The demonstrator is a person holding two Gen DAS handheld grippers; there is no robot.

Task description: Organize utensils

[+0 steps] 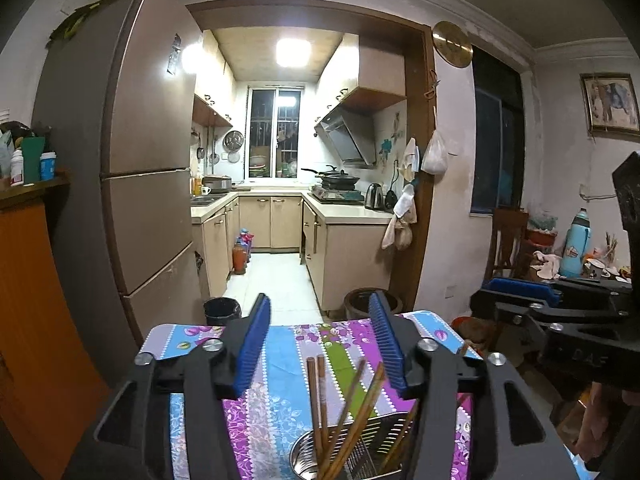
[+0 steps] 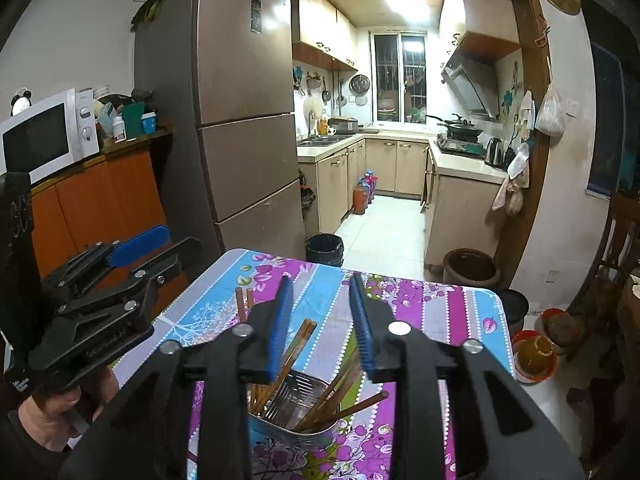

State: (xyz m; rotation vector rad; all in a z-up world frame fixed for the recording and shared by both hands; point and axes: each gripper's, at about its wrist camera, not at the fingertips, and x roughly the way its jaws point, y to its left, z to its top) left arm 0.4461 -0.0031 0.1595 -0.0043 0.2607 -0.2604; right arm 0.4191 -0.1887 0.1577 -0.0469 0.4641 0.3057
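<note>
Kitchen-side table [image 2: 280,276] holds chopsticks [image 2: 298,344] below the parted right hand-held gripper [image 2: 322,320].

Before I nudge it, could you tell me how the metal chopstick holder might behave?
The metal chopstick holder looks thin-walled, so probably light. The chopsticks lean outward above its rim, so a push may tip it. It might also slide on the floral tablecloth.

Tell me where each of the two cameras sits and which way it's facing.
Left wrist: on the left tool, facing over the flowered table toward the kitchen; the right tool shows at right.
Right wrist: on the right tool, facing likewise; the left tool and a hand show at left.
Shared: the metal holder of chopsticks, fridge, black bin.
</note>
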